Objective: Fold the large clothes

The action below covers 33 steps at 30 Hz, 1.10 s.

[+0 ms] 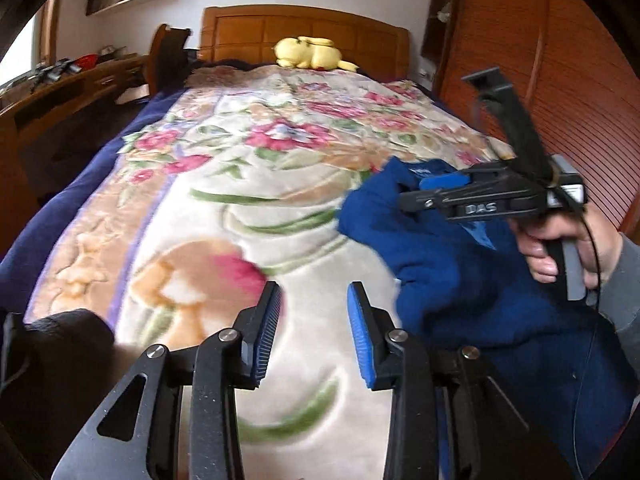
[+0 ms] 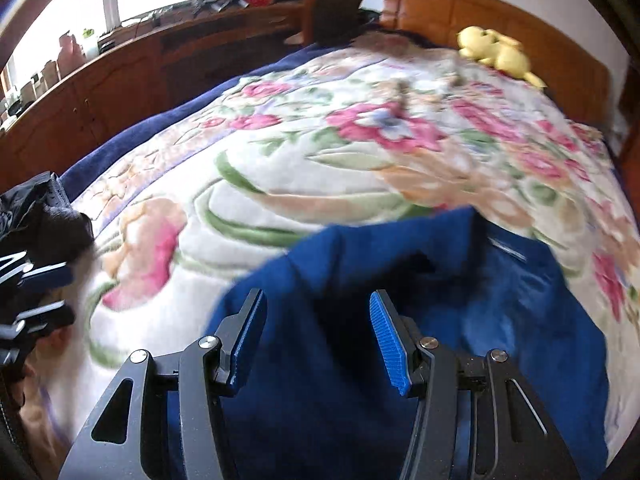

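A crumpled blue garment (image 1: 448, 264) lies on the floral blanket (image 1: 240, 184) at the bed's near right side. My left gripper (image 1: 314, 332) is open over bare blanket just left of the garment, with nothing between its blue pads (image 1: 268, 332). My right gripper (image 2: 318, 340) is open above the blue garment (image 2: 360, 360), whose cloth lies below the fingers and is not pinched. In the left wrist view the right gripper (image 1: 408, 196) shows side-on in a person's hand (image 1: 560, 248), over the garment's top edge. The left gripper (image 2: 52, 296) appears at the right wrist view's left edge.
A black garment (image 2: 40, 216) lies at the bed's near left corner. A yellow plush toy (image 1: 308, 54) rests against the wooden headboard (image 1: 304, 28). A wooden wardrobe (image 1: 560, 80) stands on the right, and a long sideboard (image 2: 120, 80) and a chair (image 2: 332, 8) on the left.
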Available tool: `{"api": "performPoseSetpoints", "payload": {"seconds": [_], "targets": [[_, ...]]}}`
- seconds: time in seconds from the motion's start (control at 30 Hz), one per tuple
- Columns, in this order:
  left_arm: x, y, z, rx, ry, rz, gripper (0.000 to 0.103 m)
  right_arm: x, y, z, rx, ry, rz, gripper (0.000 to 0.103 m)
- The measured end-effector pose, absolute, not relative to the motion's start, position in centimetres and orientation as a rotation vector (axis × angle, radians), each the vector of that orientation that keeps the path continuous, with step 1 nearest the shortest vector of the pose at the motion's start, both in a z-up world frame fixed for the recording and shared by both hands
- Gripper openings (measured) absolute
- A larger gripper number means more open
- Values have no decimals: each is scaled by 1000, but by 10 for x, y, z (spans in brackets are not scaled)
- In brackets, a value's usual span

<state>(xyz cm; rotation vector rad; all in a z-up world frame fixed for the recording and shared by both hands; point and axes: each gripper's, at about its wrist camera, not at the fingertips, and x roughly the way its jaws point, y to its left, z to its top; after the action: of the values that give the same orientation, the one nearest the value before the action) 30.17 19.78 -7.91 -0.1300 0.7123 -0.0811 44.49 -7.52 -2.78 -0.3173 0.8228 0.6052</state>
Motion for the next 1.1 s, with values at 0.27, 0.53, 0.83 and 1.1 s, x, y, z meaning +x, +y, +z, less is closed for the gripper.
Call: {"api": "performPoseSetpoints", "payload": {"seconds": [0.27, 0.53, 0.83, 1.1], "targets": [[302, 224, -81, -169, 701, -43, 39, 504, -15, -68, -440, 979, 598, 52], [301, 222, -84, -166, 708, -43, 39, 514, 15, -67, -497, 938, 648, 2], [302, 222, -85, -166, 706, -37, 39, 524, 18, -13, -365, 667, 605, 2], [299, 214, -79, -158, 674, -22, 39, 527, -9, -29, -354, 783, 502, 40]]}}
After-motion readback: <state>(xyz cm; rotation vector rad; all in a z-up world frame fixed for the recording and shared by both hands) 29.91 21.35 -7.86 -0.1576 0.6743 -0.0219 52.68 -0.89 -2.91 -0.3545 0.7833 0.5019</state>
